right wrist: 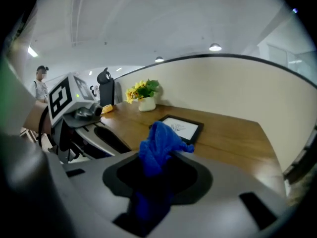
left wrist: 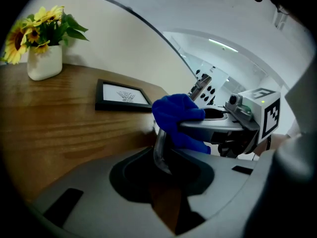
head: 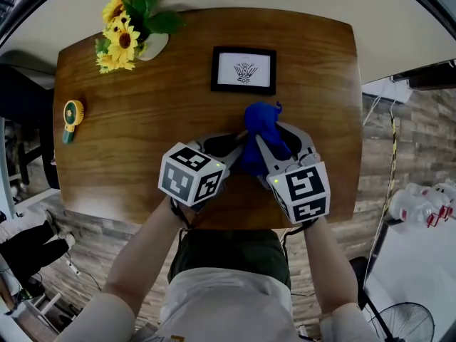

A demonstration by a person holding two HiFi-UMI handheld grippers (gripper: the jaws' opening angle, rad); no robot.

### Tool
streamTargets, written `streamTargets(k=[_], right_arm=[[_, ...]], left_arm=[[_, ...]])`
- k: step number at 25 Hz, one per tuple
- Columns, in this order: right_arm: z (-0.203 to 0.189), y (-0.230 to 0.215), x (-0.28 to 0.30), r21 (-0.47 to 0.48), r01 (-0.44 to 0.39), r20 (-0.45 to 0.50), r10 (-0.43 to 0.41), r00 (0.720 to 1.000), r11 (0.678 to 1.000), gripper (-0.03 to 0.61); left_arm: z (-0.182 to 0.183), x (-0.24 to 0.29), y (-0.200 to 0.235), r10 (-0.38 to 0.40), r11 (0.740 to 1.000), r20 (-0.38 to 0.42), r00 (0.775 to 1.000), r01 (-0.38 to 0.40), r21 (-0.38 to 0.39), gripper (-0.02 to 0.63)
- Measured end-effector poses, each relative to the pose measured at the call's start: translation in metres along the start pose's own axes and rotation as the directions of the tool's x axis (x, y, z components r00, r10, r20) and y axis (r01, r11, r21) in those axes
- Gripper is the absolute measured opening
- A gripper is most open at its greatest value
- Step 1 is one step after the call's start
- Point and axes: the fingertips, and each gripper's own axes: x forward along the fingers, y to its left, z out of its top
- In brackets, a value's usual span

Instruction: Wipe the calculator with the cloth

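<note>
Clamping: my right tongs (right wrist: 157,175), on crumpled blue fabric cloth (right wrist: 157,148).
Thin grey calculator (left wrist: 159,152): clamped edge-on in my left tongs (left wrist: 166,170).
White ceramic vase (left wrist: 44,63): yellow sunflowers (left wrist: 34,26) inside.
Right gripper view alone: person (right wrist: 40,86), far left.

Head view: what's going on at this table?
A person stands at the wooden table with a handheld gripper in each hand. The right gripper is clamped on a bunched blue cloth. The left gripper grips a thin, dark, silver-edged item on edge, apparently the calculator. The blue cloth sits right at its far end, though I can't tell whether they touch.
</note>
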Motion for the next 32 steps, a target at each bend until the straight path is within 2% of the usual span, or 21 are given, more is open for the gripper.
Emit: streamTargets(k=[5, 15, 19, 22, 24, 27, 30, 32], right_arm=[[-0.016, 0.005, -0.013, -0.073, -0.005, -0.047, 0.002, 0.999, 0.997, 0.128], [-0.071, -0.002, -0.075, -0.009, 0.009, -0.150, -0.010, 0.989, 1.000, 0.126], [-0.102, 0.003, -0.099, -0.037, -0.010, -0.269, 0.000, 0.963, 0.999, 0.123], [-0.108, 0.001, -0.116, 0.004, -0.011, -0.325, 0.012, 0.946, 1.000, 0.123], [-0.085, -0.008, -0.120, 0.044, 0.015, -0.271, -0.002, 0.963, 0.999, 0.123], [-0.030, -0.018, -0.109, 0.046, 0.038, -0.126, -0.031, 0.992, 0.998, 0.123], [0.009, -0.014, -0.081, 0.023, 0.021, -0.033, -0.020, 0.999, 1.000, 0.123], [0.020, -0.008, -0.056, 0.006, 0.012, -0.014, -0.012, 1.000, 1.000, 0.124]], left_arm=[[0.001, 0.000, 0.001, 0.007, 0.999, 0.009, 1.000, -0.007, -0.034, 0.095], [0.000, 0.000, 0.000, 0.007, 0.999, 0.009, 1.000, -0.007, -0.045, 0.092], [0.001, 0.000, 0.001, 0.007, 0.998, 0.011, 1.000, -0.007, -0.057, 0.092], [0.001, 0.001, 0.001, 0.002, 0.998, 0.008, 1.000, -0.001, -0.069, 0.091], [0.001, 0.001, 0.001, -0.001, 0.998, 0.007, 1.000, 0.002, -0.070, 0.091], [0.000, 0.000, 0.001, -0.003, 0.997, 0.003, 1.000, 0.004, -0.071, 0.092], [0.001, 0.001, -0.001, -0.002, 0.998, 0.006, 1.000, 0.003, -0.067, 0.092], [0.001, 0.000, 0.000, 0.000, 0.998, 0.007, 1.000, 0.000, -0.064, 0.092]])
